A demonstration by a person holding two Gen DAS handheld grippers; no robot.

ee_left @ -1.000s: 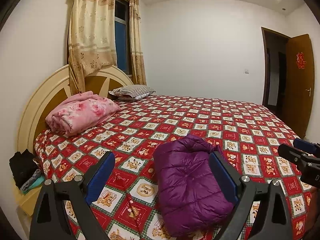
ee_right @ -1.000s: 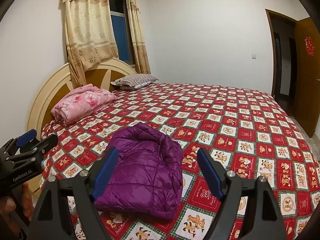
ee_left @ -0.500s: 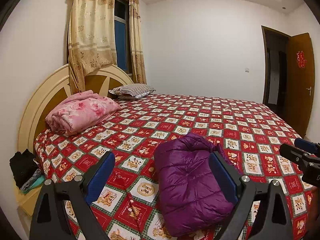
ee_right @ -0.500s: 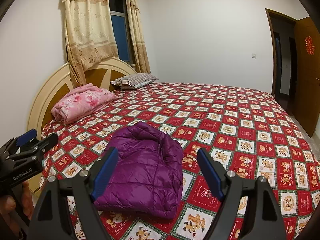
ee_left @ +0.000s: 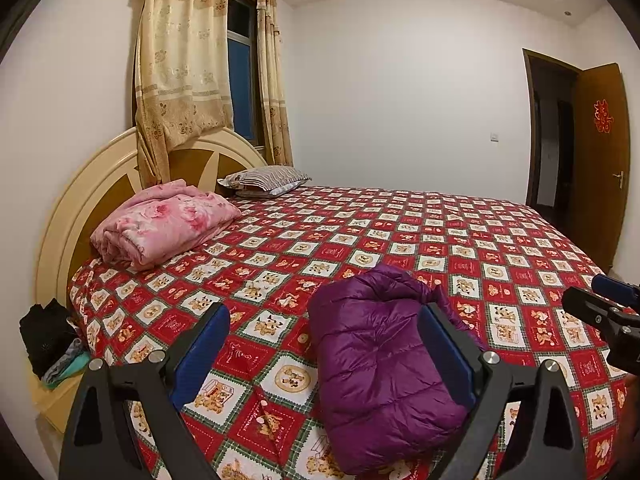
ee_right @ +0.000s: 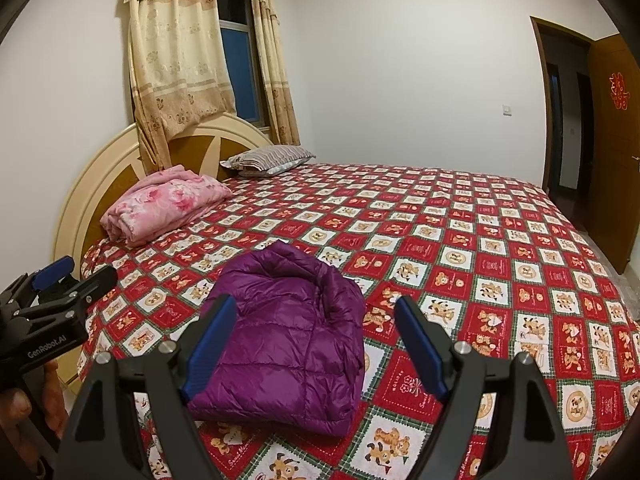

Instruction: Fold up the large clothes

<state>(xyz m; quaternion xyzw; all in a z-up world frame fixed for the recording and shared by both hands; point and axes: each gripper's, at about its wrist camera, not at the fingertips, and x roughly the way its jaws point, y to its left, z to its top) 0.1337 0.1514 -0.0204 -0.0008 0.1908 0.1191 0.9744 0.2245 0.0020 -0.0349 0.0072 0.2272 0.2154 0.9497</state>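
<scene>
- The purple down jacket lies folded into a compact bundle on the bed, near the bed's front edge, on the red checked bedspread with bear motifs.
- The left gripper hangs above the bed's front edge, its blue-padded jaws spread wide. Nothing is clamped between them. In the left wrist view its right pad overlaps the jacket's right side, but whether it touches the fabric I cannot tell.
- The right gripper also stands with jaws wide apart, just beside the jacket on its right. Its left pad overlaps the jacket's near left corner in its own view; the pads press on nothing.
- A hand holds the left gripper's handle, seen at the lower left of the right wrist view.
- A folded pink floral blanket lies well beyond the jacket, against the rounded wooden headboard.
- A striped pillow sits further along the headboard from the blanket.
- Dark clothes are piled on a low stand left of the bed.
- Beige curtains hang above the headboard; a brown door stands open far right of the jacket.
</scene>
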